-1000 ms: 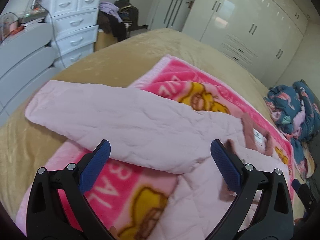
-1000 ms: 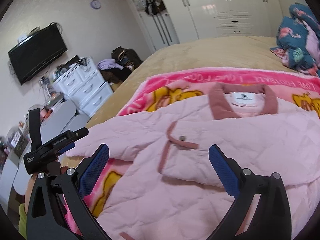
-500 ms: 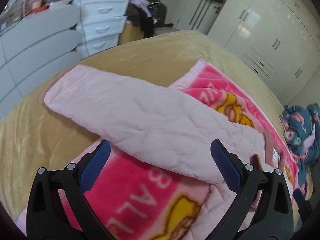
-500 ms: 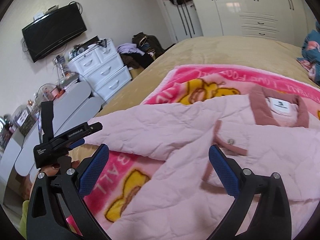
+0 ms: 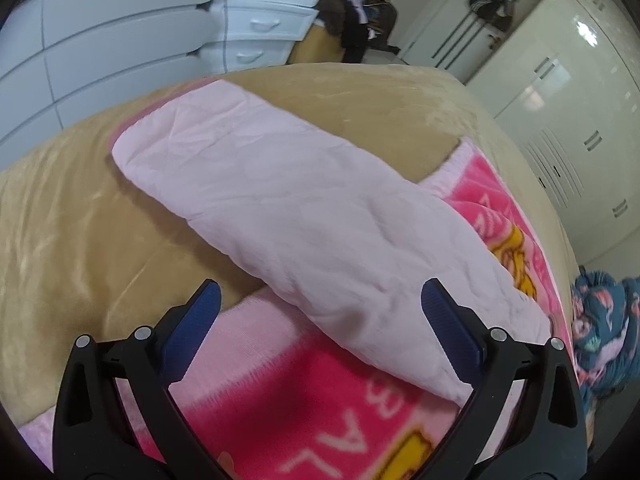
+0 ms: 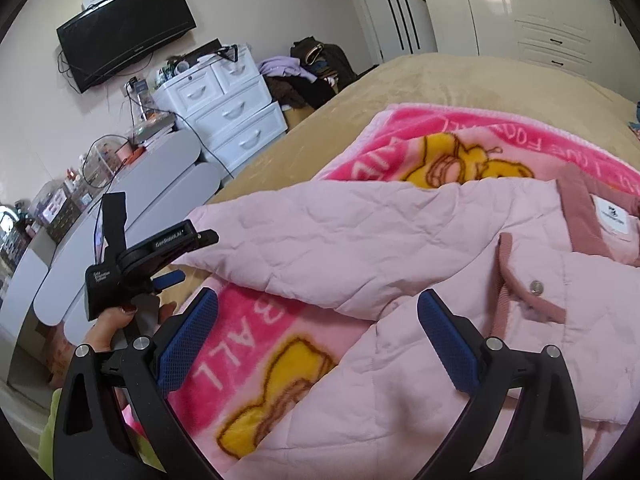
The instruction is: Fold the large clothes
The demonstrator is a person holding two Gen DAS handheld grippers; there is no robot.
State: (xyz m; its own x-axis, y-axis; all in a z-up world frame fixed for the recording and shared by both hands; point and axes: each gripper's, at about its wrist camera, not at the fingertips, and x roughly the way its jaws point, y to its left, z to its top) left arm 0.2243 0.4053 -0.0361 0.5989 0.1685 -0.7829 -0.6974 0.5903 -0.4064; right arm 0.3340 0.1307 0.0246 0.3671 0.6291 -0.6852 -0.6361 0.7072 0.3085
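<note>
A pale pink quilted jacket (image 6: pixel 460 280) lies front up on a pink cartoon blanket (image 6: pixel 500 148) on the bed, its dusty-pink collar (image 6: pixel 580 216) at the right. One sleeve (image 5: pixel 288 208) stretches out to the left over the tan bedspread. My left gripper (image 5: pixel 318 320) is open and empty, hovering just short of that sleeve; it also shows in the right wrist view (image 6: pixel 188 252) near the cuff. My right gripper (image 6: pixel 318 336) is open and empty above the jacket's side and the blanket.
The tan bedspread (image 5: pixel 80 220) covers the bed. White drawers (image 6: pixel 228 116) and a grey cabinet (image 6: pixel 132 196) stand left of the bed, a wall TV (image 6: pixel 124 28) above. White wardrobes (image 6: pixel 540 12) line the far wall. A dark floral bundle (image 5: pixel 604 328) lies at the right.
Both grippers have swung left toward the sleeve end. The left gripper now faces the cuff and bed edge; collar and jacket body have left its view. Both stay open.
</note>
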